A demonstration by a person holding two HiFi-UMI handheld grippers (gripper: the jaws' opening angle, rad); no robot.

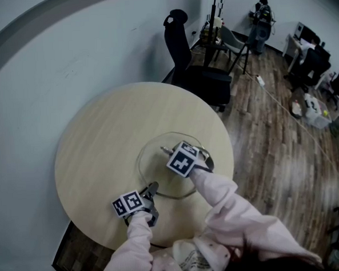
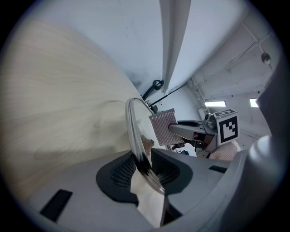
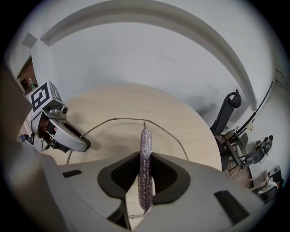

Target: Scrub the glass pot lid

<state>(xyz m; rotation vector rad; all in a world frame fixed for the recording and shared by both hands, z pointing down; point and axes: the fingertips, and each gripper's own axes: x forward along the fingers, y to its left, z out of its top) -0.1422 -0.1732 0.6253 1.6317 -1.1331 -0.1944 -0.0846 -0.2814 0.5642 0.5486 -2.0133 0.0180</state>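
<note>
The glass pot lid (image 1: pixel 160 172) lies on the round pale wooden table (image 1: pixel 101 136), near its front. My left gripper (image 1: pixel 151 190) is shut on the lid's near rim. In the left gripper view the lid (image 2: pixel 133 129) stands edge-on between the jaws of that gripper (image 2: pixel 142 165). My right gripper (image 1: pixel 179 157) hovers over the lid's far part, shut on a purple scrub pad (image 3: pixel 145 149). From the left gripper view the pad (image 2: pixel 164 127) shows flat-on, just beyond the lid. In the right gripper view the lid's metal rim (image 3: pixel 122 120) curves ahead of the pad, with the left gripper (image 3: pixel 59 136) at its left.
A black office chair (image 1: pixel 197 73) stands just beyond the table's far edge. Wooden floor (image 1: pixel 273 148) spreads to the right, with tripods, chairs and boxes further back. A white wall (image 1: pixel 67 46) runs behind the table on the left.
</note>
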